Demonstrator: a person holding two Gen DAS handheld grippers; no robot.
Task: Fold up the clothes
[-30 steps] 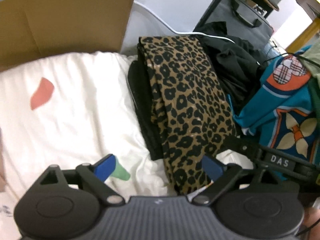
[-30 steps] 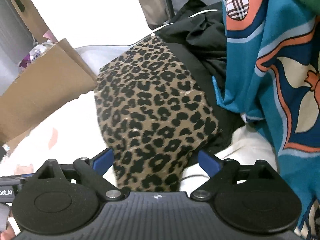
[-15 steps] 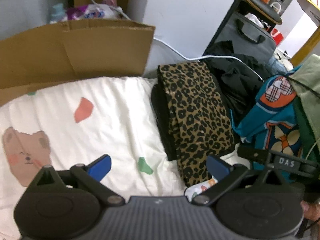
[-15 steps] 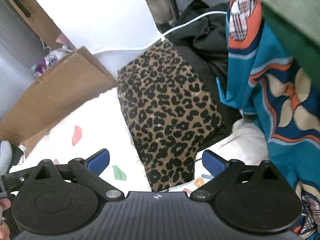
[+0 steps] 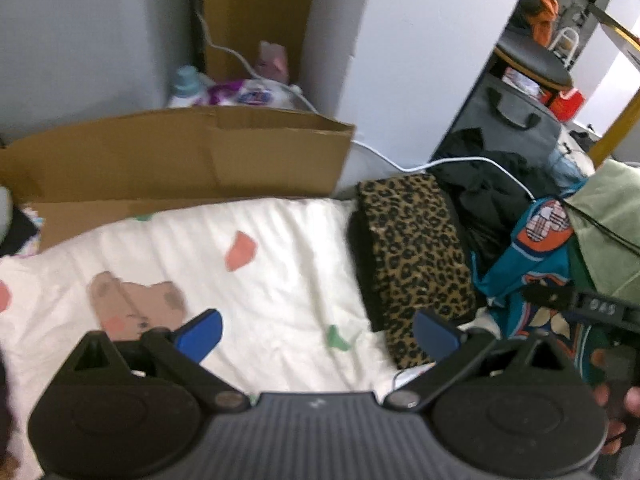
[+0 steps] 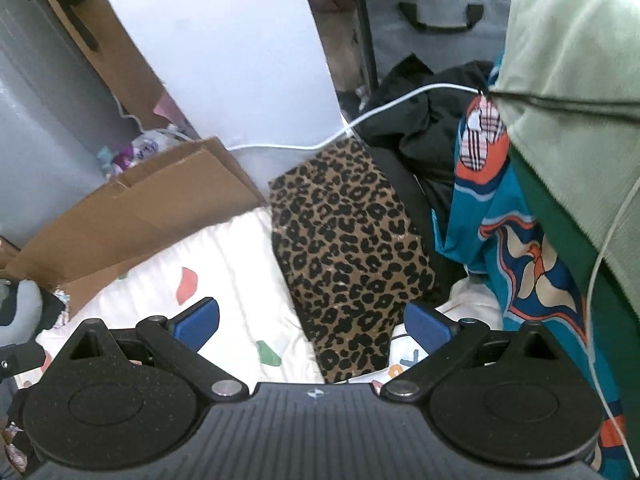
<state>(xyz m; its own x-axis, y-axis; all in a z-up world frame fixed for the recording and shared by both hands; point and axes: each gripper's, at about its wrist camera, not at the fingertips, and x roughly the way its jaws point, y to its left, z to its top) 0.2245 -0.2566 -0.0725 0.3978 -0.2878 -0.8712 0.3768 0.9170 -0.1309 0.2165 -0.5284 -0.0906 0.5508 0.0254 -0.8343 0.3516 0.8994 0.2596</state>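
Observation:
A folded leopard-print garment [image 5: 416,256] [image 6: 352,256] lies on a black folded piece at the right end of a white bedsheet [image 5: 280,256] [image 6: 232,280] printed with a bear and coloured shapes. My left gripper [image 5: 318,338] hovers open above the sheet, left of the leopard piece, holding nothing. My right gripper [image 6: 312,326] is open too, with the near end of the leopard garment showing between its blue pads, apart from them. A teal patterned garment [image 6: 520,248] [image 5: 532,256] hangs at the right.
A flattened cardboard box [image 5: 180,160] [image 6: 160,208] stands behind the sheet. Black clothes [image 5: 492,196] with a white cable [image 6: 400,104] across them are piled behind the leopard piece. A pale green garment [image 6: 572,92] hangs at the far right. A grey bag [image 5: 516,120] sits further back.
Both grippers have pulled back and up from the leopard garment, which now looks smaller and farther off. More of the sheet, the bear print and the cardboard box have come into view.

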